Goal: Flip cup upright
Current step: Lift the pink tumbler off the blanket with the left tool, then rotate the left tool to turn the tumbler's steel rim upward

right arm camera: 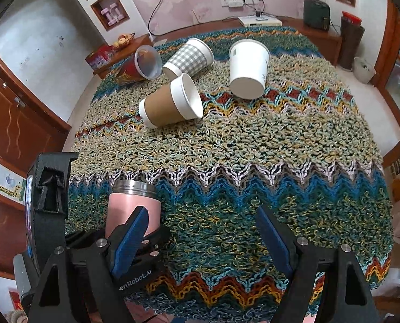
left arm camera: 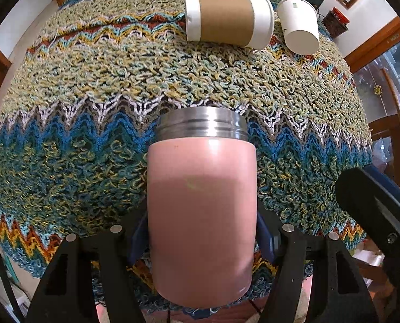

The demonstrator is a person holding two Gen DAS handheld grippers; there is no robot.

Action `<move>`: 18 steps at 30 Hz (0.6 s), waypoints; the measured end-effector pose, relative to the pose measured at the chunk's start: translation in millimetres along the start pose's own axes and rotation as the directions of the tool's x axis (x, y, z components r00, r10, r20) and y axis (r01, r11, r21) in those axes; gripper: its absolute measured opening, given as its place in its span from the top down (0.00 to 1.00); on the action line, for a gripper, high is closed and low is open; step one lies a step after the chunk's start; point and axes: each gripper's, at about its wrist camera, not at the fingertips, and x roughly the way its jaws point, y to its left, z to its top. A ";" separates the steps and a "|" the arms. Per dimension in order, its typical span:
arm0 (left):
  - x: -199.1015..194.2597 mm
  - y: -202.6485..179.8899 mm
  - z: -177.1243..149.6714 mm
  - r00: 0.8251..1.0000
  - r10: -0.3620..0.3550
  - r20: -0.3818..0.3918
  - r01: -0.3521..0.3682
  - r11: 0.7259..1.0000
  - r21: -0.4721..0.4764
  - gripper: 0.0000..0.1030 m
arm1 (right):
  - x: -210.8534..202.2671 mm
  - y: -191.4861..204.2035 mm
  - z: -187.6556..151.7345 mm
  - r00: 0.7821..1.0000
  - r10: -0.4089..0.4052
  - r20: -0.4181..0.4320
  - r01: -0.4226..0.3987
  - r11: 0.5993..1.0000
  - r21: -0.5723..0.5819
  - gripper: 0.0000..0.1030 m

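Left gripper is clamped on the pink cup, steel mouth pointing ahead; right gripper idles apart; swing the mouth skyward slowly, squeeze firm

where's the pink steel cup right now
The pink cup sits clamped in the left claw over the near blue zigzag band of the rug; in the right wrist view it's lower left.

Bright, even daylight; sharp focus, heavy fisheye bending and dark corners.

The tumbler is set at the rug's near left; four cups are laid farther back.
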 end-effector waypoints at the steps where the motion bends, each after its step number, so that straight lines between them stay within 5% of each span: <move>1: 0.8 -0.7 0.9 1.000 -0.003 0.002 0.003 1.000 -0.002 0.32 | 2.2 -0.3 0.3 1.000 0.003 -0.008 -0.003 1.000 0.002 0.20; 5: -10.8 1.7 2.0 0.998 -0.027 0.053 0.027 1.000 0.000 0.12 | 7.0 -1.4 0.4 1.000 0.011 -0.020 -0.011 1.000 0.005 0.20; 18: -40.9 28.4 -11.6 0.998 -0.030 0.062 0.028 0.999 0.034 0.09 | 24.9 -2.2 11.4 0.983 0.158 -0.095 -0.153 0.987 0.053 0.20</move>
